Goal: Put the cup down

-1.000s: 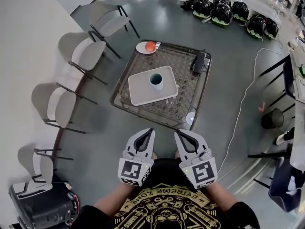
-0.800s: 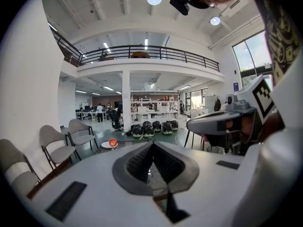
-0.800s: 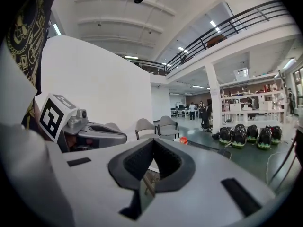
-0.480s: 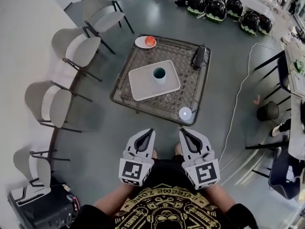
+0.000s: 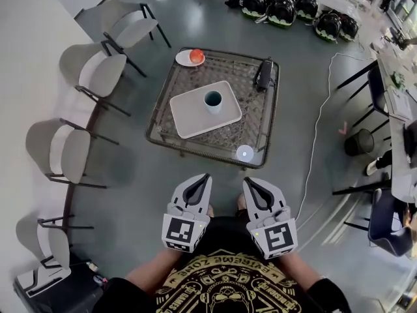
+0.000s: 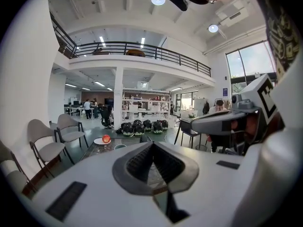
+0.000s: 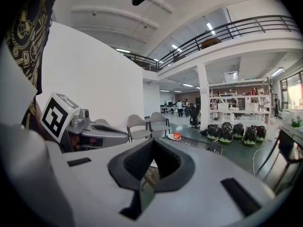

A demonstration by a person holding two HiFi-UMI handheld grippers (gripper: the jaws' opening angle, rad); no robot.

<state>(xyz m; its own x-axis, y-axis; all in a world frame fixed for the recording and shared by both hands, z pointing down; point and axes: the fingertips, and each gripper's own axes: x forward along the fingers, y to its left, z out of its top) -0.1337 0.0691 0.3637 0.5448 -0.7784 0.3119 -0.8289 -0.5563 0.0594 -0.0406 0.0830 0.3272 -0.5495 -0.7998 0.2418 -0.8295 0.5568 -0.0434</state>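
The cup stands upright on a white tray near the middle of the glass surface. No tool touches it. The left tool and the right tool are both in front of the surface's near edge, well apart from it, side by side. Each has its jaws pressed together with nothing between them. At the far left corner of the surface lies a plate with a red fruit, and a black device lies at its far right side.

Open-plan office hall, mezzanine, shelving, row of chairs
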